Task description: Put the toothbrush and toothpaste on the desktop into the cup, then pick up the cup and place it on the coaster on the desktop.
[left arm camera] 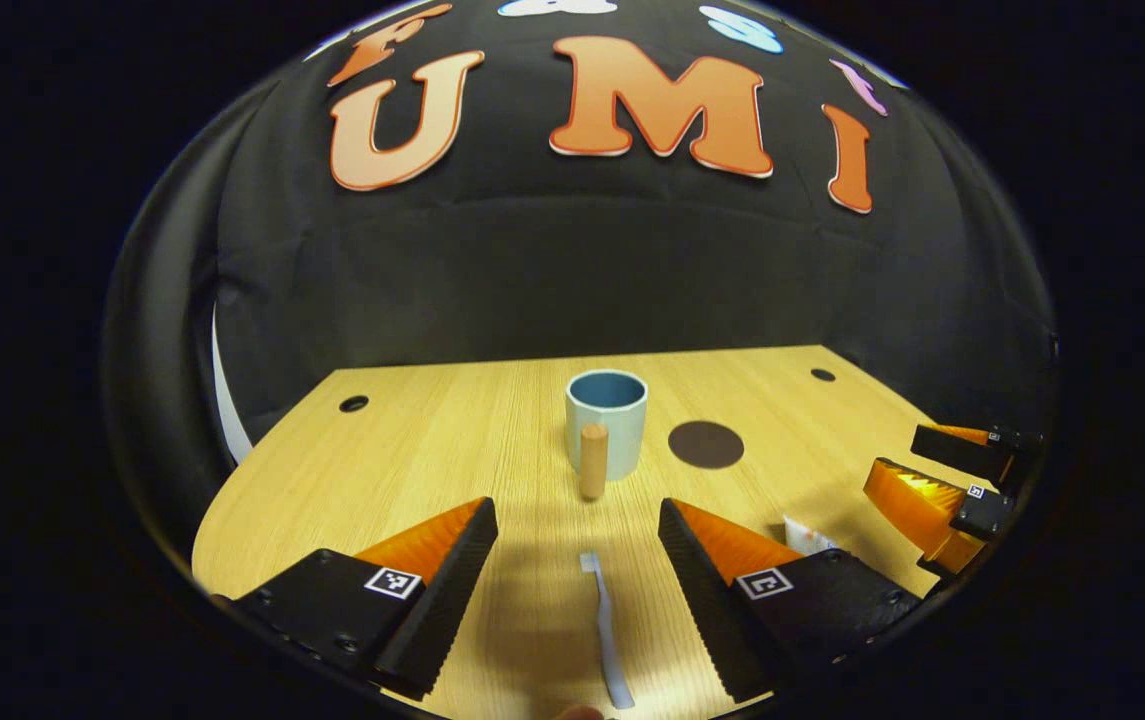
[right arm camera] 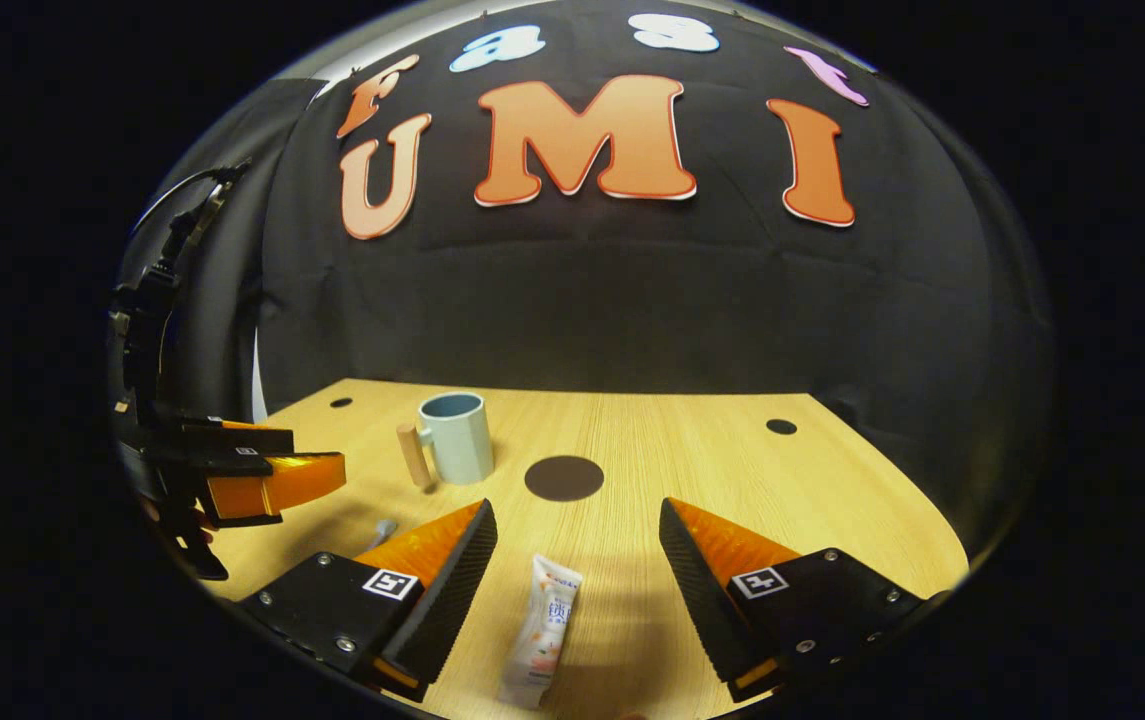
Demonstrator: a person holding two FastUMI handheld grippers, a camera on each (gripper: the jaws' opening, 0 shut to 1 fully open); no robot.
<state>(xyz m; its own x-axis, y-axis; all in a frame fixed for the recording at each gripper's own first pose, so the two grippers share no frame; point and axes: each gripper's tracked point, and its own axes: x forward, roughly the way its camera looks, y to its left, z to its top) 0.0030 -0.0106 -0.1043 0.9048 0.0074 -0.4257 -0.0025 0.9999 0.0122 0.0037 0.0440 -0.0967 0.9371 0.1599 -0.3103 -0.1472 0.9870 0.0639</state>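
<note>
Toothbrush (left arm camera: 605,630), slim pale-blue plastic, white bristle head: lies flat on the light wood-grain surface (left arm camera: 412,450), head toward the cup, directly between the fingers of the left hand-held gripper (left arm camera: 578,535), which stands wide open and holds nothing.

Toothpaste (right arm camera: 542,632), small white soft tube with printed front: lies flat between the fingers of the right hand-held gripper (right arm camera: 578,535), also wide open and empty, cap end toward the camera.

Cup (left arm camera: 607,422), pale blue-green ceramic with a round wooden peg handle: upright, empty, mid-surface, well ahead of both tools.

Coaster (left arm camera: 706,444), dark brown flat disc: just beside the cup, bare.

Step in hand, as judged: first pick-up, neither item yet gripped. Advice: lower each tool until the fingers straddle its item, close across the narrow width near mid-length so it hangs balanced, then tip it upright before entering the cup. The thin brush lies low; the fingertips need to come close to the wood to catch it.
</note>
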